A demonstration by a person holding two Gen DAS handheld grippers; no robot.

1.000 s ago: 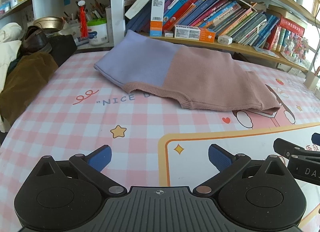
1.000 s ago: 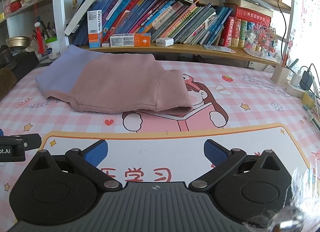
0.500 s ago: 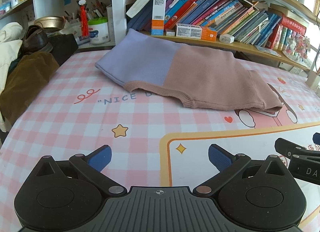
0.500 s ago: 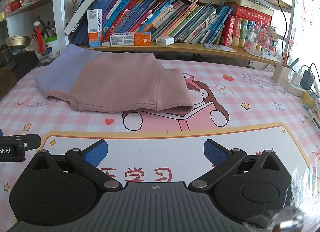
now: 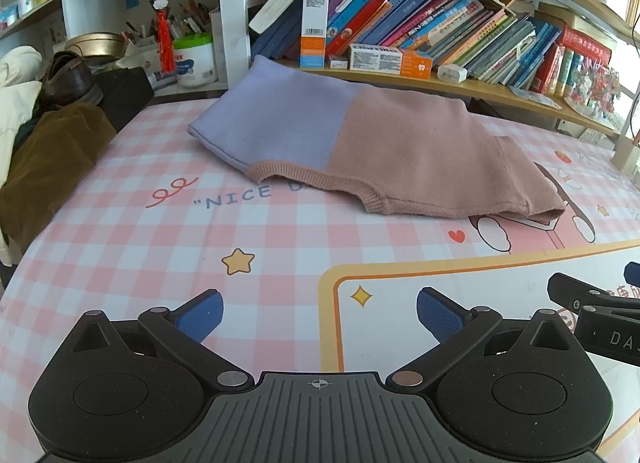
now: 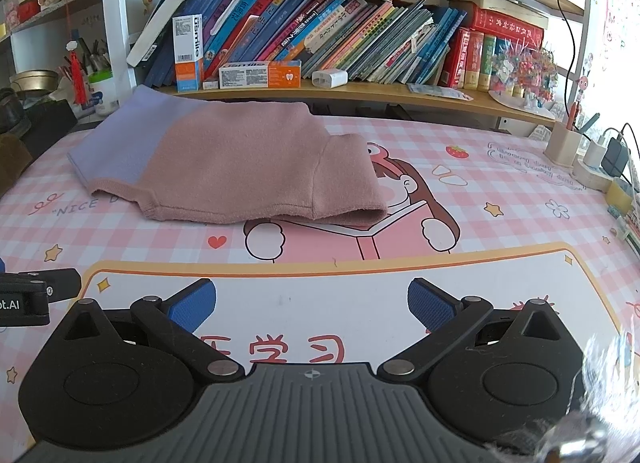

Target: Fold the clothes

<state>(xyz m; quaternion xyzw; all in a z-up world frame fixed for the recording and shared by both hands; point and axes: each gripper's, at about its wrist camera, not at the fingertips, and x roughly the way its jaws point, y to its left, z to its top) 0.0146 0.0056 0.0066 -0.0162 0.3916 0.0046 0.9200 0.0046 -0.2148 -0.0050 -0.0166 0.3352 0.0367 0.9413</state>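
A folded knit sweater (image 5: 372,147) (image 6: 240,167), lilac at its left end and dusty pink over the rest, lies at the far side of the table against the low bookshelf. My left gripper (image 5: 319,313) hovers open over the pink checked mat, well short of the sweater, nothing between its blue pads. My right gripper (image 6: 311,309) is open too, above the white panel with red characters, also short of the garment. Each gripper's black tip shows at the edge of the other's view.
A shelf of leaning books (image 6: 340,43) and small boxes runs behind the sweater. Brown and cream clothes (image 5: 44,151) and a shoe (image 5: 70,79) pile up at the left. A pen holder (image 6: 562,149) and chargers (image 6: 612,157) stand at the right edge.
Both grippers stay open and almost still. The left view has drifted very slightly, so the sweater sits a touch higher and further right in it.
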